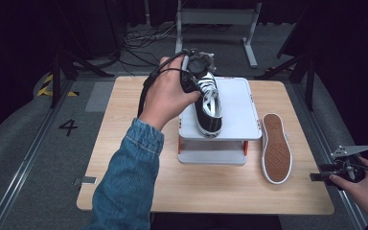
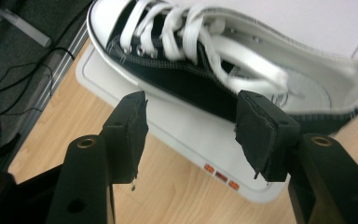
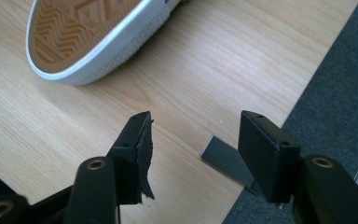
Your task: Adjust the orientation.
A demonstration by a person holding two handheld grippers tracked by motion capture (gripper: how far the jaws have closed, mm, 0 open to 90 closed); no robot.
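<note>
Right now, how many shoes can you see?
2: a black canvas sneaker with white laces upright on the white platform, and a second sneaker lying sole-up on the wooden table beside it.

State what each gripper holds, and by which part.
Nothing. The left gripper stands open beside the black sneaker on the white stand; the right gripper is open over the table.

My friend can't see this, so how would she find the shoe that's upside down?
Start at the wooden table and find the white stand in its middle. Just to the right of the stand, flat on the wood, lies the upside-down shoe. Its tan patterned sole faces up, while the other shoe sits upright on the stand, showing white laces.
</note>
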